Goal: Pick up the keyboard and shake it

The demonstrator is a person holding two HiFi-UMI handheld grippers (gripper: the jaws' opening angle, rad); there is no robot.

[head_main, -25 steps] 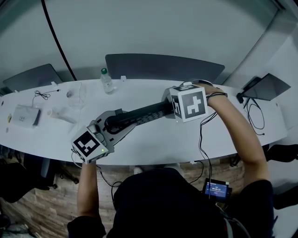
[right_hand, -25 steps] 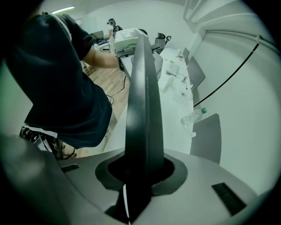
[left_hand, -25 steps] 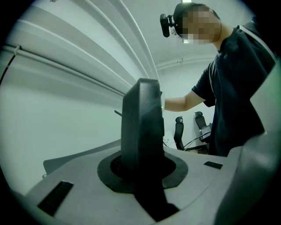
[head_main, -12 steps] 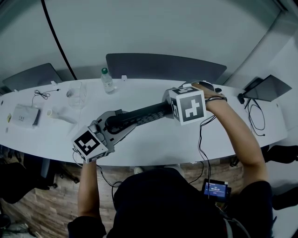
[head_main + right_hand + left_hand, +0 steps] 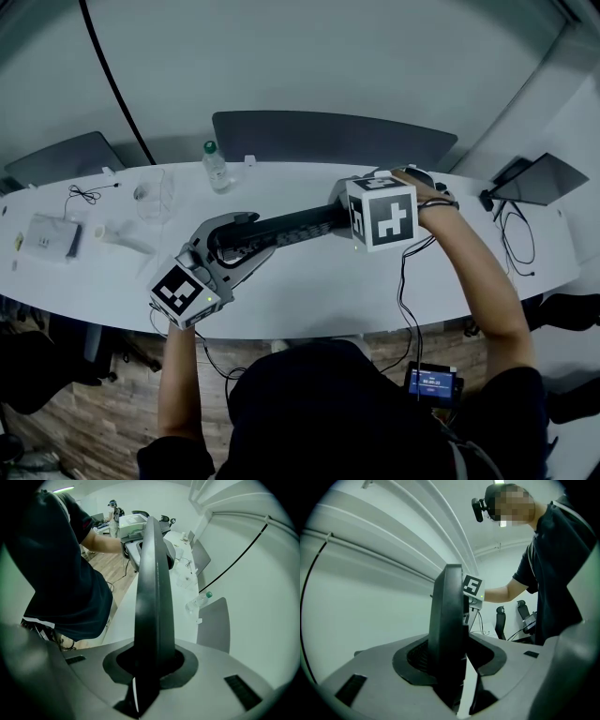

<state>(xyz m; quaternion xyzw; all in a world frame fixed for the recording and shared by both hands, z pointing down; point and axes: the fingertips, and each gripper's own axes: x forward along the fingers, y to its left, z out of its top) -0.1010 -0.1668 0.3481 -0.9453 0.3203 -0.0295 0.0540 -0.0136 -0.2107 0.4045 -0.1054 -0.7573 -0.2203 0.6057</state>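
Note:
A long black keyboard (image 5: 291,225) is held edge-up above the white table (image 5: 309,286), spanning between both grippers. My right gripper (image 5: 341,212), under its marker cube, points steeply down and is shut on the keyboard's right end (image 5: 152,588). My left gripper (image 5: 231,238) lies level at the keyboard's left end. Its jaws have just been opening. In the left gripper view the keyboard (image 5: 447,630) still stands between them, with a bright gap showing beside the right-hand jaw, so the pads no longer clamp it.
A water bottle (image 5: 216,164) and a clear cup (image 5: 155,192) stand at the table's back left. A white box (image 5: 52,232) lies at the far left. A dark tablet (image 5: 539,176) with cables sits at the right. Grey panels (image 5: 328,136) stand behind the table.
The left gripper's jaws have spread apart around the keyboard's left end, and that gripper has shifted slightly toward the table's back. The right gripper and the keyboard have barely moved.

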